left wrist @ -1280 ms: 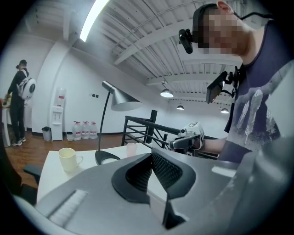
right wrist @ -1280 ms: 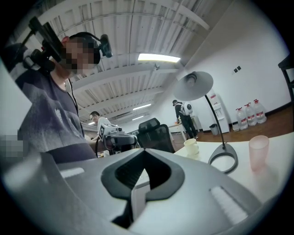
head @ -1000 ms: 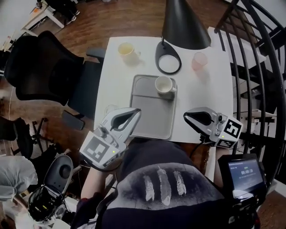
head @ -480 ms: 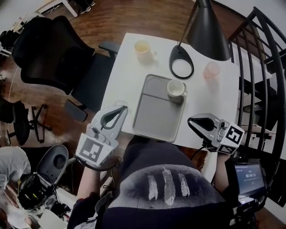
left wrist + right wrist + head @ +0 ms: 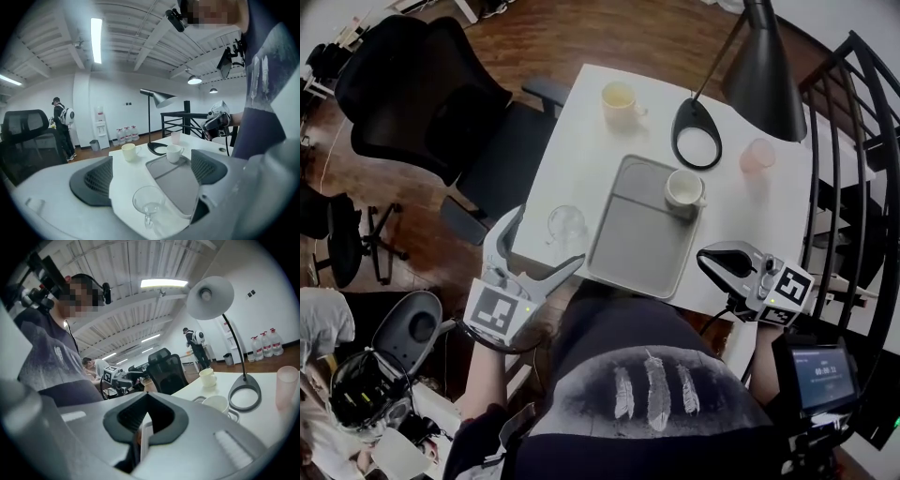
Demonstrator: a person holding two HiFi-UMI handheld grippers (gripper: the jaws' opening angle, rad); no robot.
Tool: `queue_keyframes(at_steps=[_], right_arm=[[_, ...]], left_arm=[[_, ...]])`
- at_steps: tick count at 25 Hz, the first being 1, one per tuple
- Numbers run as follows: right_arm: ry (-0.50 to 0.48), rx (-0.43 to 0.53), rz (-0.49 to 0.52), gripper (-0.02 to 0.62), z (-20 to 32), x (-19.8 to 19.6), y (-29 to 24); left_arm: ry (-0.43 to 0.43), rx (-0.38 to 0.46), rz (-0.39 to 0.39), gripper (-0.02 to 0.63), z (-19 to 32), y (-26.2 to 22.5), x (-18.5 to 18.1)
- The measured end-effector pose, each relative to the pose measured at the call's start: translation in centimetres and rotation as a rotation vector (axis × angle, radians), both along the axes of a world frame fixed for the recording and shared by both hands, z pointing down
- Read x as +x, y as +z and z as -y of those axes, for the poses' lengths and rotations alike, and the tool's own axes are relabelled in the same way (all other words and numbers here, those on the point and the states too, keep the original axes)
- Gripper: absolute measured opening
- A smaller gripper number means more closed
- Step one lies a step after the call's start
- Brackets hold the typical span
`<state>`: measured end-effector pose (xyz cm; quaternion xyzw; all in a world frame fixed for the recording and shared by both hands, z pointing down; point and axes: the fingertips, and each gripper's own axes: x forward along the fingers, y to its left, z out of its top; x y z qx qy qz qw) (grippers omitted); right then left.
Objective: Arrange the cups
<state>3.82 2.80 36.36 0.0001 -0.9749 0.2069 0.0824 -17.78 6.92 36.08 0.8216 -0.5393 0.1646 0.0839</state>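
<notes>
A clear stemmed glass (image 5: 567,223) (image 5: 147,204) stands near the white table's left front edge, beside the grey tray (image 5: 630,246) (image 5: 176,183). My left gripper (image 5: 542,246) (image 5: 151,165) has its jaws opening, with the glass between them and the pads not touching it. A white cup (image 5: 684,187) (image 5: 174,153) (image 5: 215,404) sits on the tray's far right corner. A cream mug (image 5: 619,98) (image 5: 129,151) (image 5: 207,377) and a pink cup (image 5: 757,155) (image 5: 287,380) stand at the back. My right gripper (image 5: 722,262) (image 5: 146,420) is shut and empty at the front right edge.
A black lamp's ring base (image 5: 698,145) (image 5: 243,397) rests behind the tray, and its shade (image 5: 764,80) hangs over the back right. A black office chair (image 5: 422,94) stands left of the table. A black railing (image 5: 853,187) runs along the right.
My left gripper has swung out to the table's left front edge, and its jaws have gone from shut to wide around the glass. The right gripper has barely shifted.
</notes>
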Motion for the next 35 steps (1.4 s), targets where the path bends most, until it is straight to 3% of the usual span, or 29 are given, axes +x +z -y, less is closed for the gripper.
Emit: queue_keyframes(at_steps=[4,8,18,27,35], right_arm=[[-0.008,-0.003,-0.015,0.003,0.0,-0.4,0.1],[-0.003,-0.010,-0.029,0.003,0.0,-0.7,0.4],[0.025,-0.025,-0.068,0.003,0.2,-1.1,0.9],[0.055,-0.056,-0.112,0.003,0.9,-0.7,2.1],[0.065,-0.073,-0.135,0.003,0.8,-1.1,2.5]], left_arm=[[0.008,-0.049,0.070,0.601,-0.4,2.6,-0.8],[0.026,-0.082,0.153,0.606,-0.5,5.8,-1.8],[0.086,-0.188,0.158,0.603,0.2,14.8,-2.4],[0.134,-0.187,0.167,0.581,2.4,19.6,-1.9],[0.173,-0.178,0.183,0.526,3.1,20.4,-2.1]])
